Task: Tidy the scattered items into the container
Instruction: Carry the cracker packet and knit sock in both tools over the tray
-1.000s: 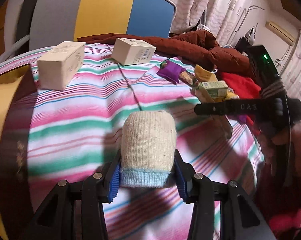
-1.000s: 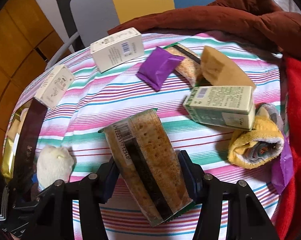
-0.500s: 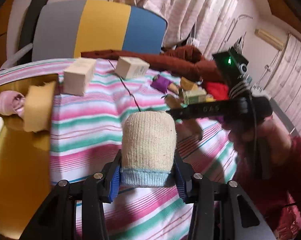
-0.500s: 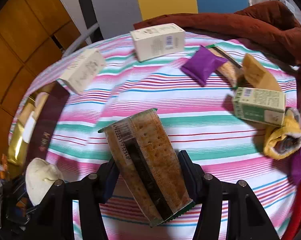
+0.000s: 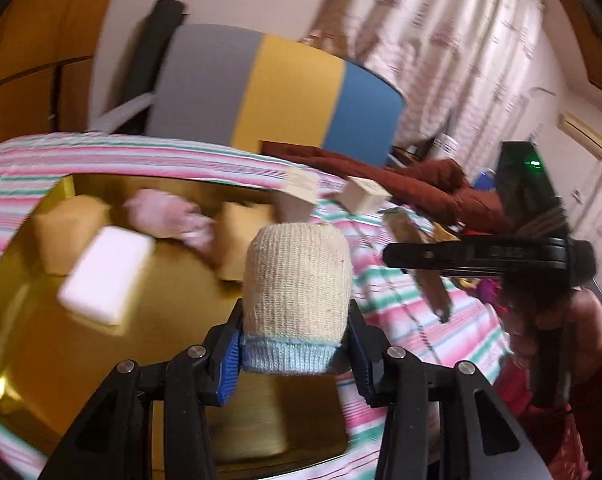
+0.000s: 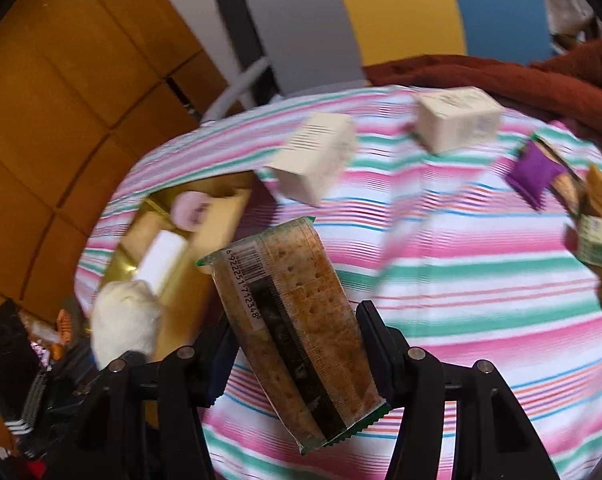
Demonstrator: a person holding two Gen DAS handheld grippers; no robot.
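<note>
Now carried toward gold container (image 5: 29, 364): rolled sock (image 5: 297, 280) clamped in left gripper (image 5: 295, 354), cracker pack (image 6: 297, 320) clamped in right gripper (image 6: 297, 344). Best released low, beside white block (image 5: 105, 280). Earlier seen over striped cloth (image 6: 441, 280); container since swung into view.

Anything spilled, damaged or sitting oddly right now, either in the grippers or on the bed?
Nothing looks spilled or damaged. The cracker packet sits slanted in the right gripper, its sealed end jutting past the fingers. The sock roll is square in the left gripper. Two cream boxes lie askew on the striped cover, outside the gold tray.
</note>
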